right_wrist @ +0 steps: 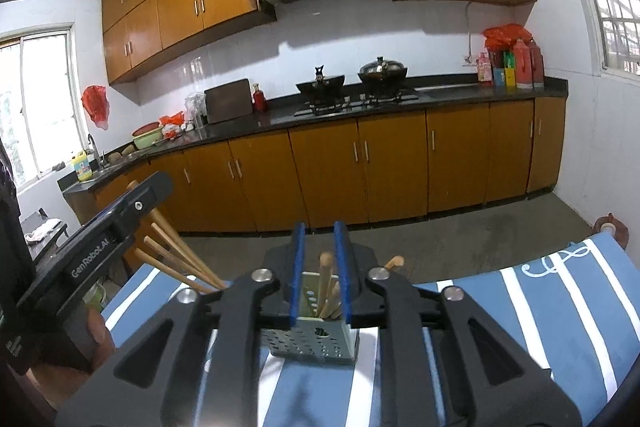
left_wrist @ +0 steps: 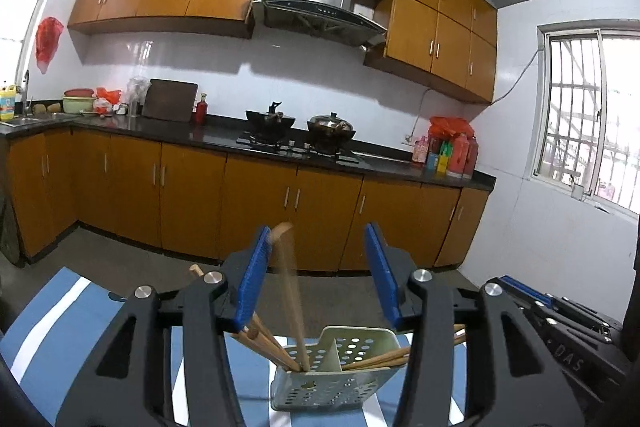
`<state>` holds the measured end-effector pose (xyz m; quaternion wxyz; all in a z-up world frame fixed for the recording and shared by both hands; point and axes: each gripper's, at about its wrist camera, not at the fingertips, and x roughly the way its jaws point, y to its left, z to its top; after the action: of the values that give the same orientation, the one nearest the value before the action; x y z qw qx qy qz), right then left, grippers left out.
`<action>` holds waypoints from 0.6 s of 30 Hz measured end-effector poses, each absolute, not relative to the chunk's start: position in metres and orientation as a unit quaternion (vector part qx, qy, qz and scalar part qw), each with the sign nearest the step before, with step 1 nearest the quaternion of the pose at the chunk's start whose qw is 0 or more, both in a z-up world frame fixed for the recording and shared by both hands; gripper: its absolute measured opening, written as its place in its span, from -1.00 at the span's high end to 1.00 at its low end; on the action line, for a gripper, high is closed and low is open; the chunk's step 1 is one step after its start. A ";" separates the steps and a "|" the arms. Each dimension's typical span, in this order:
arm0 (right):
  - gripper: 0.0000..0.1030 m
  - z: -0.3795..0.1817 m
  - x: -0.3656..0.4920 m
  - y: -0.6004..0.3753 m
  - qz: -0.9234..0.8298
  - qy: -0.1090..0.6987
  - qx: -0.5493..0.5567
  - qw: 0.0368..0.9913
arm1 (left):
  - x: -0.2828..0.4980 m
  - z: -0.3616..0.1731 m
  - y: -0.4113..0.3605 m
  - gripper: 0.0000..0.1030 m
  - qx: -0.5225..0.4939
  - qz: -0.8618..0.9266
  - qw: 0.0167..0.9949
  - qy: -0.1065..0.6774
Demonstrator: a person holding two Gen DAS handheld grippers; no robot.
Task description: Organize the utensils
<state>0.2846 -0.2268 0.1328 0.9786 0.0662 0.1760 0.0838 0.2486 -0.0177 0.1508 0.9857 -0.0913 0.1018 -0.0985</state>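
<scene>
The chopsticks [left_wrist: 290,291] are the thing in play, and one blurred wooden stick stands nearly upright in the lower middle of the left wrist frame, its foot down in the left compartment of the perforated pale-green holder [left_wrist: 332,375] and its top near the inner face of the left blue pad. The left gripper [left_wrist: 320,271] has its fingers spread wide, and the stick lies between them, closer to the left one; whether it touches that pad cannot be told through the blur. More sticks lean out of the same compartment toward the lower left, and others lie low across the right compartment, pointing to the right edge. The holder stands on the blue and white striped cloth [left_wrist: 52,319] of the bench. In the right wrist frame the right gripper [right_wrist: 320,259] sits straight behind the holder [right_wrist: 312,343], its fingers drawn close together with a narrow gap; several upright sticks [right_wrist: 326,283] show through that gap, yet it cannot be told whether the pads pinch one or merely frame them. The left gripper [right_wrist: 100,227] appears at the left of that frame, beside the fan of leaning sticks. Judged from this, the coming move turns on the upright stick's near-vertical axis: it lies between the left fingers, so the left hand is nearer to it.
</scene>
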 end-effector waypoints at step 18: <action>-0.71 0.155 0.162 -0.239 0.065 0.093 0.042 0.993 | 0.160 0.176 0.044 -0.57 -0.089 -0.048 0.992 0.076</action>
<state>0.1621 -0.2389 0.1552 0.9926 0.0422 0.0927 0.0653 0.1595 0.0441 0.1760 0.9920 -0.0888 0.0756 -0.0479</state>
